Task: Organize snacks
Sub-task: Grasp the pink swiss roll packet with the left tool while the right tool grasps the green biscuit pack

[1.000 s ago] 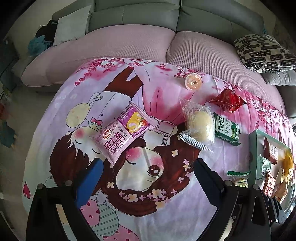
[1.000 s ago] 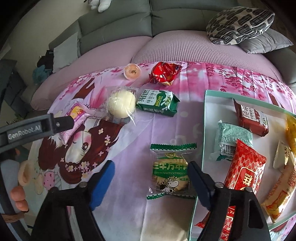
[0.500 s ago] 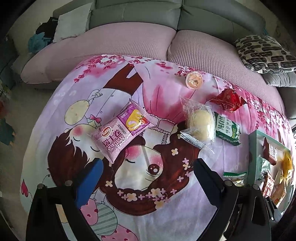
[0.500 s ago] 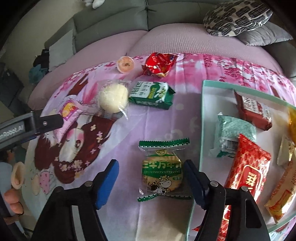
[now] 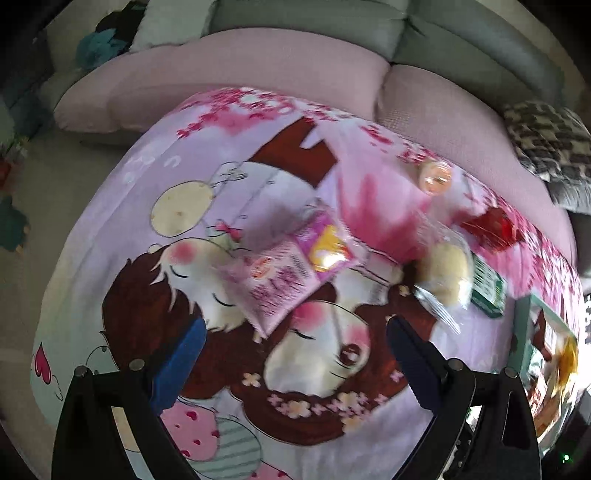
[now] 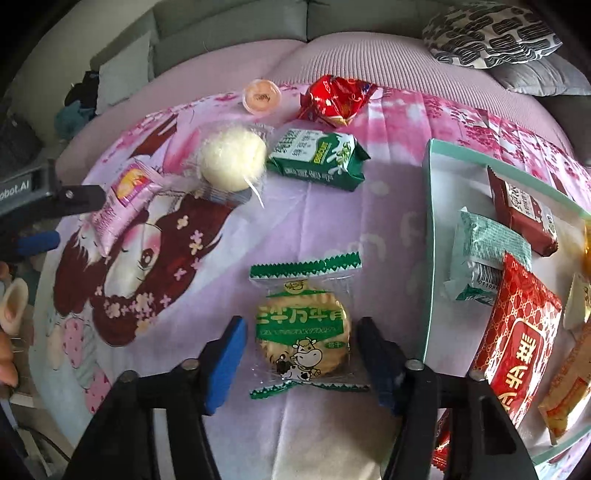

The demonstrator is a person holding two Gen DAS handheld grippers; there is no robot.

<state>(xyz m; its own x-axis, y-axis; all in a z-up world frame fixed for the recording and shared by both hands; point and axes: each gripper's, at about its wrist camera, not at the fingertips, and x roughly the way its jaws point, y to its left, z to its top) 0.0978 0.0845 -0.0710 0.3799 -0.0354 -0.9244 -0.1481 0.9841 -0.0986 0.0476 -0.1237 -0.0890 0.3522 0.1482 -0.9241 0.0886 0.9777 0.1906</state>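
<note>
My right gripper (image 6: pixel 301 326) is open, its jaws on either side of a green-edged clear biscuit pack (image 6: pixel 303 332) lying on the cartoon cloth. A mint-green tray (image 6: pixel 428 236) with several snack packs stands just to its right. My left gripper (image 5: pixel 293 328) is open and empty, close before a pink swiss-roll pack (image 5: pixel 288 273); it also shows in the right wrist view (image 6: pixel 123 201), with a left gripper finger beside it. A round white bun in clear wrap (image 6: pixel 232 158), a green biscuit pack (image 6: pixel 317 158), a red wrapped snack (image 6: pixel 336 98) and an orange jelly cup (image 6: pixel 261 95) lie farther back.
The snacks lie on a pink cartoon-print cloth (image 6: pixel 332 229) in front of a grey sofa with mauve seat cushions (image 5: pixel 258 66). A black-and-white patterned pillow (image 6: pixel 491 33) sits at the back right. The tray also shows at the right edge of the left wrist view (image 5: pixel 521 332).
My right gripper has moved down and forward so the biscuit pack now lies between its jaws. My left gripper has moved forward and left toward the pink pack; its view is blurred.
</note>
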